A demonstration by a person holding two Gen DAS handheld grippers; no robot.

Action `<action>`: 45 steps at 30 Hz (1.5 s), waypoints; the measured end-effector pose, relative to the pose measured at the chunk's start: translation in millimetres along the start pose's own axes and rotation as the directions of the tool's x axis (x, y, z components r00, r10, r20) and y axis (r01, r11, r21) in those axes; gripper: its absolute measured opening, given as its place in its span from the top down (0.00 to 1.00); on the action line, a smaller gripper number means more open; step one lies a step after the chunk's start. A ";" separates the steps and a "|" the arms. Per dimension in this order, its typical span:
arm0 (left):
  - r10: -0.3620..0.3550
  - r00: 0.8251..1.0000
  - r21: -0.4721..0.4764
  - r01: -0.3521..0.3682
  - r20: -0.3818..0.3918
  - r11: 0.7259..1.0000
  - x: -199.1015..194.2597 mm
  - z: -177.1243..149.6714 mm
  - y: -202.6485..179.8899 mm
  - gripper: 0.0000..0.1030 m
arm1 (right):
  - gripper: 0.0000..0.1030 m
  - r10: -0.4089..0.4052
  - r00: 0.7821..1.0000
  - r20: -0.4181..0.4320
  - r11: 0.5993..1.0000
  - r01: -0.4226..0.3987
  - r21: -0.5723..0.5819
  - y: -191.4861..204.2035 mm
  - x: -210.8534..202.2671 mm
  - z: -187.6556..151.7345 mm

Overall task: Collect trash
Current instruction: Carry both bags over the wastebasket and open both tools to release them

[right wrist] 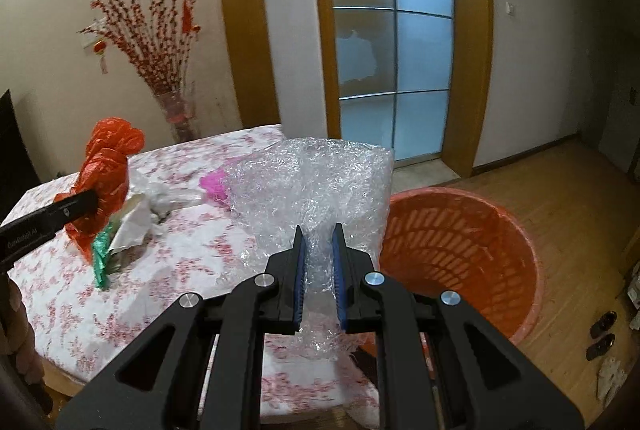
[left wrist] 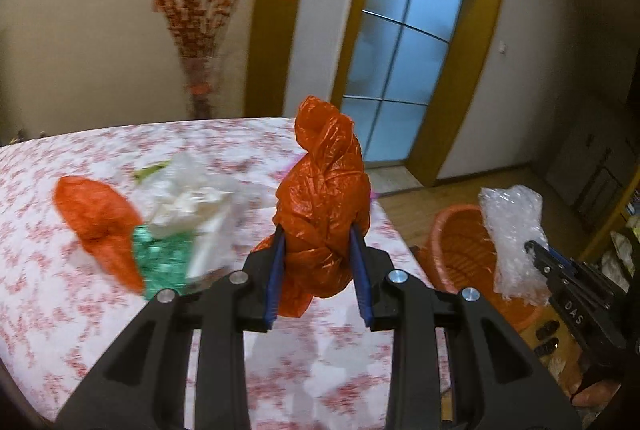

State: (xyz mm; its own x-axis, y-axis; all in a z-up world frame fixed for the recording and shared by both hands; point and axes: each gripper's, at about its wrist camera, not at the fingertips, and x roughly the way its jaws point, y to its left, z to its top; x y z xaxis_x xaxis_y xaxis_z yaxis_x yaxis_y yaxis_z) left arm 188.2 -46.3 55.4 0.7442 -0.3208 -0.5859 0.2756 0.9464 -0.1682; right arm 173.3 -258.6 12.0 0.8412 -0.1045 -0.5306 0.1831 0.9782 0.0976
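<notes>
Crumpled clear bubble-wrap sheet [right wrist: 316, 190] pinched in right gripper [right wrist: 319, 270], at table edge beside round orange slatted plastic basket [right wrist: 480, 230] | twisted orange plastic bag [left wrist: 324, 198] clamped in left gripper [left wrist: 320, 270], above floral-cloth table [left wrist: 60, 310] | risk: light plastic drifting past rim if dropped short.

Two orange plastic bags [left wrist: 324, 206] [left wrist: 98, 226] showed: one between the left jaws, one left of them on the desk [left wrist: 60, 310]. There was one bubble-wrap sheet [right wrist: 316, 186] between the right jaws, one orange basket [right wrist: 460, 254] to their right, and one green wrapper [left wrist: 164, 262].
</notes>
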 end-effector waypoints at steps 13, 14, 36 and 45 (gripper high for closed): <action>-0.137 0.989 0.072 0.141 -0.059 0.987 40.2 -2.4 -77.1 0.70 | 0.87 -0.073 0.997 -0.006 0.993 0.073 0.094 -57.5 4.0 -1.8; -0.147 0.987 0.077 0.151 -0.065 0.986 44.2 -2.3 -82.6 0.70 | 0.87 -0.079 0.997 -0.007 0.992 0.079 0.100 -61.6 4.4 -1.8; -0.311 0.934 0.151 0.338 -0.175 0.929 105.7 -18.9 -186.1 0.70 | 0.87 -0.172 0.985 -0.001 0.957 0.167 0.237 -146.0 11.5 -3.8; -0.319 0.916 0.119 0.355 -0.244 0.927 137.9 -29.9 -198.3 0.62 | 0.78 -0.135 0.991 -0.022 0.942 0.135 0.307 -168.2 21.5 -8.2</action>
State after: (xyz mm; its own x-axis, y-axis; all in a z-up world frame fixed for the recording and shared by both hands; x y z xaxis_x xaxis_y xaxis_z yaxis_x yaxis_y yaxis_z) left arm 218.1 -277.2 -15.7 0.4450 -0.5870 -0.6764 0.5922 0.7594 -0.2695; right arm 156.4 -423.9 -22.7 0.7972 -0.2313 -0.5576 0.4422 0.8525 0.2787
